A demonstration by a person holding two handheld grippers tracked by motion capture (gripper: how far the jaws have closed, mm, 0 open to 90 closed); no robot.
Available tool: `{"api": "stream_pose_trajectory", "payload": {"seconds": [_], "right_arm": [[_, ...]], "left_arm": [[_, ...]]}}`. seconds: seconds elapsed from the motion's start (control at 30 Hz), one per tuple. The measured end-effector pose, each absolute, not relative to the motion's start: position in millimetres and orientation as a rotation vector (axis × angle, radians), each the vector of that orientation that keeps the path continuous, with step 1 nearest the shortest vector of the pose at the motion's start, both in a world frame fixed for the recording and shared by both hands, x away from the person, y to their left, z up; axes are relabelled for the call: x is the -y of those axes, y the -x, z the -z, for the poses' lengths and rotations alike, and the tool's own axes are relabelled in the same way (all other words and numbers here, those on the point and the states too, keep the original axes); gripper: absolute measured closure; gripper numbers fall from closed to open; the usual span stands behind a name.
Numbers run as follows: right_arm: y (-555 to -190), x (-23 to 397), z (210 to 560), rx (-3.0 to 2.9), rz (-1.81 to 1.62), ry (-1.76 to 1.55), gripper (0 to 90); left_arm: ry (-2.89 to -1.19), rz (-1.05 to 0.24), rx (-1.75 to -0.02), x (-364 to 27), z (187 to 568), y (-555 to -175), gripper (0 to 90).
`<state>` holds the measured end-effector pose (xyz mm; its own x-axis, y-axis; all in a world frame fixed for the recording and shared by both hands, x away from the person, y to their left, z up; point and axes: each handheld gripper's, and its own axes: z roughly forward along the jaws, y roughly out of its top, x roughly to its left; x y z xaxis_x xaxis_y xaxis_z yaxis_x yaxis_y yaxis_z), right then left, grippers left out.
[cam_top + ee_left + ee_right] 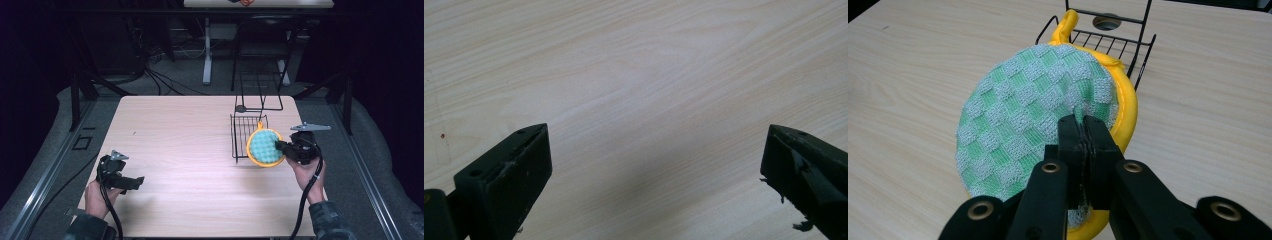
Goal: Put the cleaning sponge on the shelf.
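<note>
While the left gripper [131, 183] waits with jaws apart, a green-and-yellow potholder [1038, 125] is clamped by the right gripper [1083, 135]; its loop [1066, 25] should be guided squarely to the wire rack [248, 132].

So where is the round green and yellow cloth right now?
In the high view the round cloth is on the table's right side, pinched by the right claw, just in front of the black wire rack.

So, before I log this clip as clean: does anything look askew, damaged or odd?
Little: the round green pad bunches where the right gripper pinches its edge, and frayed bits cling to the left gripper jaws.
</note>
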<state>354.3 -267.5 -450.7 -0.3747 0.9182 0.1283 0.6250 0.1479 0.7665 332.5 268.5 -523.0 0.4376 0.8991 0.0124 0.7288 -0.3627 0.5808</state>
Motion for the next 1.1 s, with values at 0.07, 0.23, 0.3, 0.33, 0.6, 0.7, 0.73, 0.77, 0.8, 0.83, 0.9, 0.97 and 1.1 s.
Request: {"api": "stream_pose_trajectory", "payload": {"seconds": [0.07,0.23,0.3,0.33,0.6,0.7,0.73,0.77,0.8,0.83,0.9,0.97,1.1], "right_arm": [[-357.8,268.3,451.9,-2.060,-1.078,-1.488,88.3],[-366.6,267.4,455.4,-2.047,-1.080,-1.506,88.3],[-370.6,265.9,456.4,-2.043,-1.080,-1.506,88.3],[-372.5,264.5,456.7,-2.042,-1.082,-1.514,88.3],[-387.2,254.5,462.7,-2.031,-1.067,-1.525,88.2],[-390.5,251.7,464.0,-2.026,-1.058,-1.521,88.2],[-391.6,250.8,464.7,-2.027,-1.060,-1.523,88.2],[-392.7,250.6,465.7,-2.026,-1.057,-1.522,88.1],[-393.9,249.8,466.9,-2.021,-1.061,-1.525,88.1],[-394.9,249.4,467.4,-2.022,-1.057,-1.525,88.1],[-396.8,248.9,468.5,-2.016,-1.059,-1.528,88.1],[-398.8,248.2,469.9,-2.012,-1.059,-1.536,88.1],[-402.6,246.2,473.0,-2.005,-1.053,-1.550,88.1]], "left_arm": [[-2.199,-0.452,-1.368,-268.4,523.1,-332.9,0.0],[-2.200,-0.455,-1.364,-268.4,523.1,-332.5,0.0],[-2.195,-0.458,-1.368,-268.6,523.3,-332.3,0.0],[-2.196,-0.457,-1.370,-268.4,523.3,-332.3,0.0],[-2.193,-0.459,-1.362,-269.2,522.1,-332.1,0.0],[-2.192,-0.455,-1.368,-269.0,522.3,-331.8,0.0],[-2.195,-0.457,-1.369,-269.0,522.4,-331.8,0.0],[-2.195,-0.457,-1.369,-269.0,522.3,-331.7,0.0],[-2.194,-0.458,-1.368,-268.9,522.2,-331.5,0.0],[-2.195,-0.459,-1.367,-268.9,522.1,-331.4,0.0],[-2.195,-0.457,-1.369,-268.8,522.4,-331.6,0.0],[-2.197,-0.462,-1.367,-268.6,522.6,-332.0,0.0],[-2.206,-0.462,-1.360,-268.1,522.6,-332.0,0.0]]}}
